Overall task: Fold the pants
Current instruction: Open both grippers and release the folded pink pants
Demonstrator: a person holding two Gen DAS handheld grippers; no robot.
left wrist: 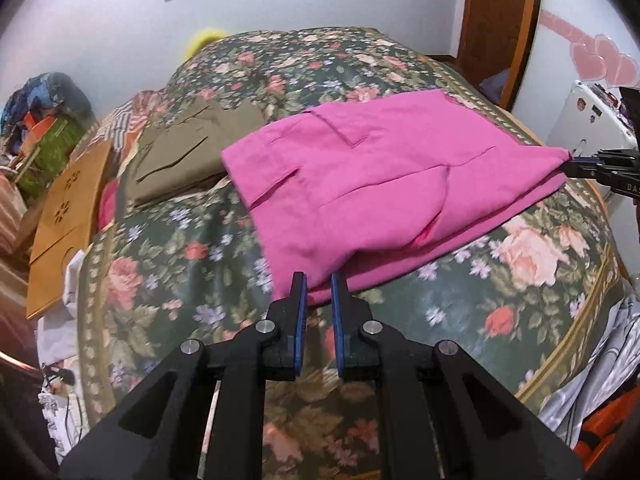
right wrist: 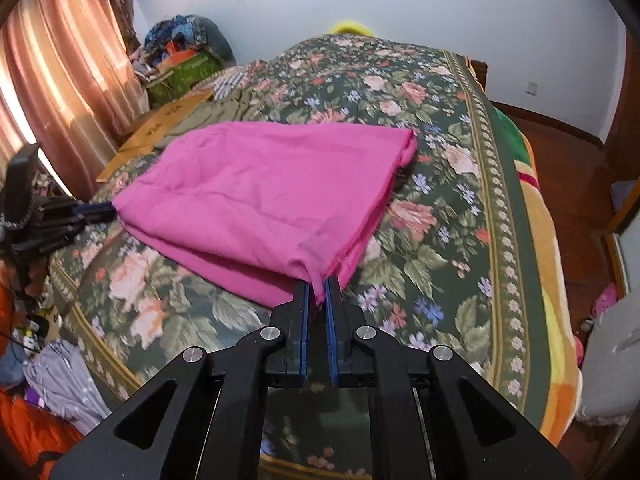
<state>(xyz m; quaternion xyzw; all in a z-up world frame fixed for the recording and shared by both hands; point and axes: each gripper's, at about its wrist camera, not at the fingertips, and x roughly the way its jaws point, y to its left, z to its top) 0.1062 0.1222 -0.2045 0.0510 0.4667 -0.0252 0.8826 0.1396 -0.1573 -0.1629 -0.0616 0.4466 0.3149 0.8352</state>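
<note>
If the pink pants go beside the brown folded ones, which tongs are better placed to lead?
Probably left. The left tongs and right tongs each grip a pink pants corner, but the brown folded pants lie on the left tongs' side of the bed.

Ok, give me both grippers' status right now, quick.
Left gripper: shut on a corner of the pink pants.
Right gripper: shut on another corner of the pink pants, lifting the edge off the floral bedspread.

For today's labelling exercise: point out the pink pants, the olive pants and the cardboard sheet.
pink pants (left wrist: pixel 380 184), left wrist view, middle of the top layer
olive pants (left wrist: pixel 188 156), left wrist view, pocket area
cardboard sheet (left wrist: pixel 68 216), left wrist view, flat face
</note>
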